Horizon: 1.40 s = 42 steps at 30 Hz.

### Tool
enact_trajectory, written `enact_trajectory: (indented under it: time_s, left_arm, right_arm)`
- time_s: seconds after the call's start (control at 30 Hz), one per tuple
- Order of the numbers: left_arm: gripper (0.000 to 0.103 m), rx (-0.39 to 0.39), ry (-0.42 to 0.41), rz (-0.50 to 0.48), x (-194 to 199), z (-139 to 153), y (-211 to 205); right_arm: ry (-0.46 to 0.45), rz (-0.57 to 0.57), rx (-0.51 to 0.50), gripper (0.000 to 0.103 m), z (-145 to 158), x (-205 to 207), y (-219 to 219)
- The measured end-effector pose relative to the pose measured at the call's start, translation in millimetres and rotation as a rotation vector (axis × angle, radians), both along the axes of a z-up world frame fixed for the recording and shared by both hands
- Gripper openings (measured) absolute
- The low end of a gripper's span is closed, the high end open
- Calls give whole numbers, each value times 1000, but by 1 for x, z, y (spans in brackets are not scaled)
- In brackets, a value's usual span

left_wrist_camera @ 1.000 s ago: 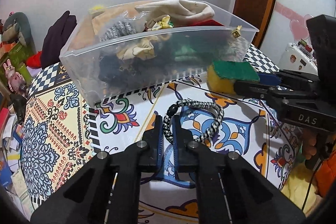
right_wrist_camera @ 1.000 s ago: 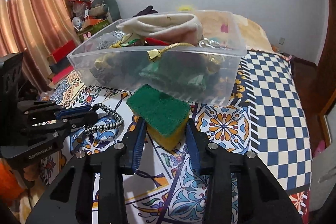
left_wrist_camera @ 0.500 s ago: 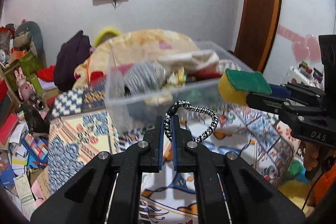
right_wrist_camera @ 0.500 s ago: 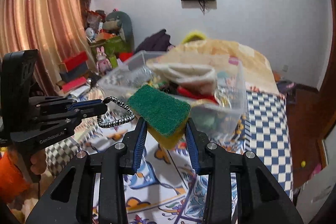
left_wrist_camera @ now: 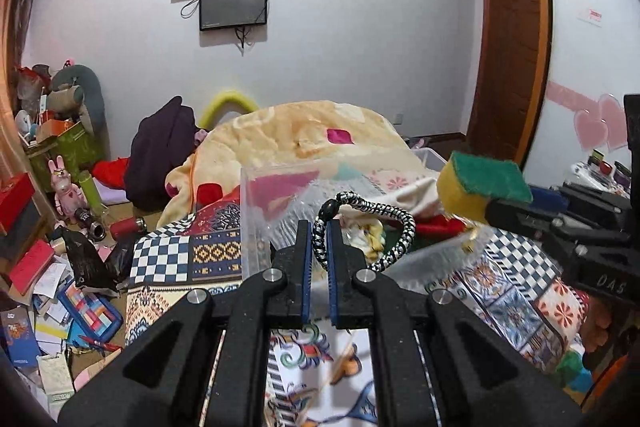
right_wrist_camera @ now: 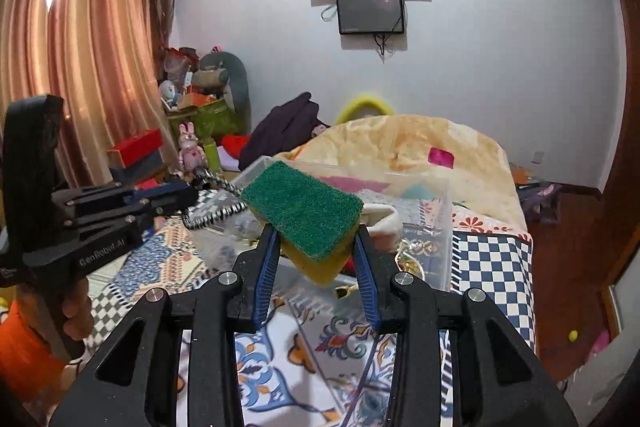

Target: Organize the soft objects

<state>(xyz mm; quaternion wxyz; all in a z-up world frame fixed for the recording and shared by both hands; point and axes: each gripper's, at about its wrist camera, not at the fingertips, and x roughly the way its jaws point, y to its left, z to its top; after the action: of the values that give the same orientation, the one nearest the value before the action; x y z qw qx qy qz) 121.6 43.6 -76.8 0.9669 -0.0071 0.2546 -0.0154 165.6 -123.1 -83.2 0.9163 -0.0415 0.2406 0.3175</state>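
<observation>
In the left wrist view, the left gripper [left_wrist_camera: 319, 247] is seen clenched on a black-and-white braided cord loop [left_wrist_camera: 374, 227], pinched between the blue pads with the rest of the loop arching free to the right, off the patterned cloth [left_wrist_camera: 516, 299] and in front of the clear plastic bin [left_wrist_camera: 256, 223]. The sponge [left_wrist_camera: 482, 187] is carried at the right of that frame, level with the bin's rim. In the right wrist view, the right gripper [right_wrist_camera: 316, 259] is found grasping the sponge [right_wrist_camera: 306, 215] — green scouring face up, yellow body squeezed between the 2 pads — held just before the bin [right_wrist_camera: 436, 223], which is already partly filled with cloth and other items. The step in hand is judged to be the carry: both soft things are raised toward the bin and neither is released yet. The next move calls for each piece to be brought over the rim, clear of the near wall, and the jaws opened only once the load hangs above the contents — the loose cord could snag on the rim.
</observation>
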Motion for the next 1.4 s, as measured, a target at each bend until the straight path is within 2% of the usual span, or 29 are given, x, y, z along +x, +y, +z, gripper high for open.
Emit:
enact_trajectory:
  time_s: [0.37,0.47,0.6,0.63,0.7,0.73,0.77,0.83,1.03,1.23,1.4]
  left_arm:
    - [6,35,71,23,41,-31,-5]
    - [6,52,83,28,47,-38,-4]
    - [7,36,104,25,49,-44,0]
    - [8,45,107,27,49,-46,0]
    - [13,55,110,26,47,-47,-2]
    - [17,59,103,31,45,-46,-2]
    - [26,61,100,32,43,-45,-2]
    - [37,44,94,25,38,-43,0]
    - [39,28,50,18,19,-23,0]
    - [39,-3,-68,-4,-16,22,-6]
    - [52,-18,-177,-22,-45,61,-13]
  right_arm:
    - [93,-7,-63,34,-31,33,18]
    - [113,-14,-48,34,-34,37,17]
    - [126,-36,-43,35,-37,40,15]
    - [125,-38,-47,39,-36,39,15]
    - [118,-49,-59,53,-35,38,15]
    - [111,-61,-63,65,-35,37,14]
    - [100,-69,-65,69,-34,34,13]
    - [94,-68,-69,69,-33,29,12]
    - [71,-65,-44,69,-18,17,1]
    - [-18,-71,26,69,23,-7,-16]
    - [-111,-67,87,69,62,-35,-28]
